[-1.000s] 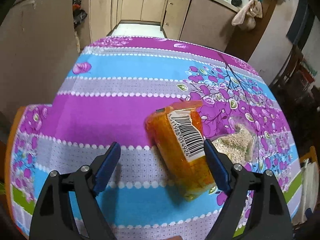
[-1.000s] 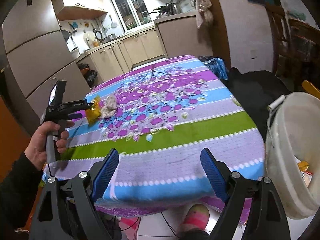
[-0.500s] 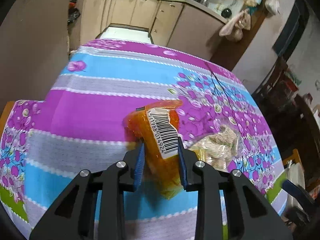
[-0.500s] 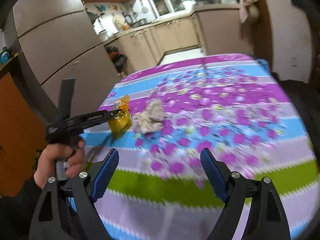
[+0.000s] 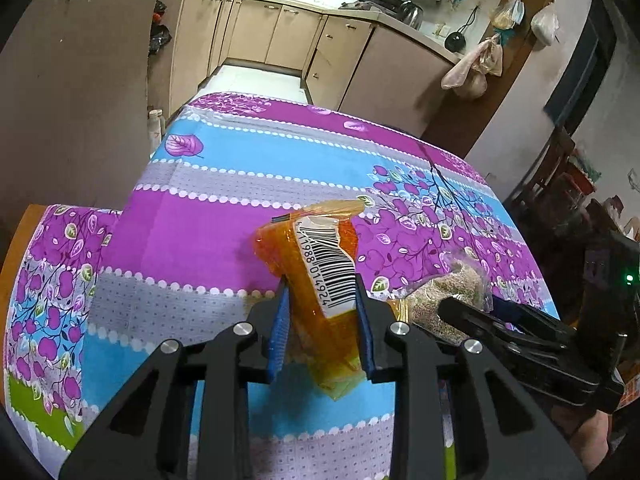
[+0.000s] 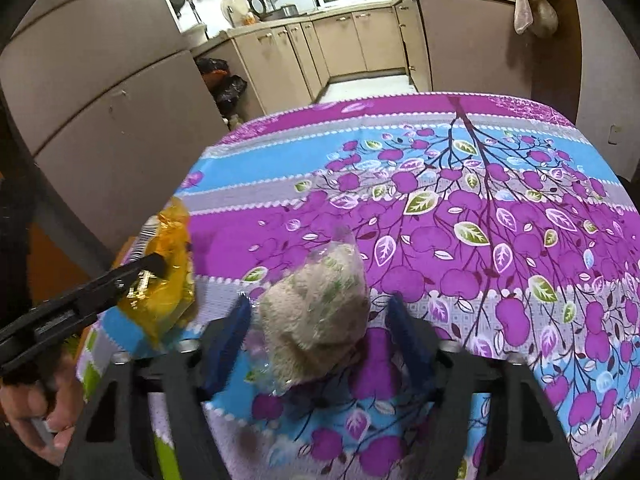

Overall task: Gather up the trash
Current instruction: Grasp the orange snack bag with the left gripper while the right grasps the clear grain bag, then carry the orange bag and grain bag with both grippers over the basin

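Orange wrapper (image 5: pixel 320 300) pinched by left gripper (image 5: pixel 322 332); right gripper (image 6: pixel 320 340) closing around clear crumb-filled bag (image 6: pixel 316 316).

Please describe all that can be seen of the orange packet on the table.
The orange packet is a crinkled, see-through orange plastic wrapper with a white barcode label running along its length. It stands tilted, its sealed flat end pointing away over the flowered tablecloth. The left hand-held gripper is shut on its middle, blue pads pressing both sides. A clear bag of beige crumbs lies just beside it.
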A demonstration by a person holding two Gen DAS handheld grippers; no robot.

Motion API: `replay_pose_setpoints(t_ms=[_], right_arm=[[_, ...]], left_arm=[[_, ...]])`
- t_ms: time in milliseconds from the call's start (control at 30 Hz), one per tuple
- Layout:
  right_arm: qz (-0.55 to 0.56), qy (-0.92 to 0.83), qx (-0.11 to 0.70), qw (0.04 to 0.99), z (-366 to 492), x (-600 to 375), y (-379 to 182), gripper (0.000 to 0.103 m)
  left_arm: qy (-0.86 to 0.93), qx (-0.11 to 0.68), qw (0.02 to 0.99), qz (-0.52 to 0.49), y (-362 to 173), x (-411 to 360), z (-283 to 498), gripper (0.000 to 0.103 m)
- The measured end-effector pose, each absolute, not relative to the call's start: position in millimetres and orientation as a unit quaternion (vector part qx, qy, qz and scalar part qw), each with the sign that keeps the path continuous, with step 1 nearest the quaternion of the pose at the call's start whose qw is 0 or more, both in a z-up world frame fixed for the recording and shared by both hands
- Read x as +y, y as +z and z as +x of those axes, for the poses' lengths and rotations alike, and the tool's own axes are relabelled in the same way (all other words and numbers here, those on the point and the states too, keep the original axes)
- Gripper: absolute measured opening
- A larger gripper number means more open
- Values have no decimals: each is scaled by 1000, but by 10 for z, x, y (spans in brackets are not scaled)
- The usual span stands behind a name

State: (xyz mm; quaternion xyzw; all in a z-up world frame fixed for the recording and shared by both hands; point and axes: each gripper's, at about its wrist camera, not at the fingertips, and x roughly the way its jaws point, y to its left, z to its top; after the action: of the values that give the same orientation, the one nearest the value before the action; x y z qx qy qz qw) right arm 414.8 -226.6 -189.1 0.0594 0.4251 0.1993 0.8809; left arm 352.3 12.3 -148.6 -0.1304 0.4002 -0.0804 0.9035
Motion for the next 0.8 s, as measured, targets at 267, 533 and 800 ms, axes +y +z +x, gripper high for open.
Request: replay_pose_setpoints(t_ms=[267,533,800], right_arm=[[31,179,394,901,3960,-2272,-1758,37],[39,142,322,935,3406,-2586,-1219,37],[21,86,270,959,2753,-3065,-727,37]], left_arm=[[-64,392,910,-116,-1450,117,3489,27],[-59,365,926,-83,-1158,-51,3294,27],[-80,331,939,-49,-819,-429,2987,27]])
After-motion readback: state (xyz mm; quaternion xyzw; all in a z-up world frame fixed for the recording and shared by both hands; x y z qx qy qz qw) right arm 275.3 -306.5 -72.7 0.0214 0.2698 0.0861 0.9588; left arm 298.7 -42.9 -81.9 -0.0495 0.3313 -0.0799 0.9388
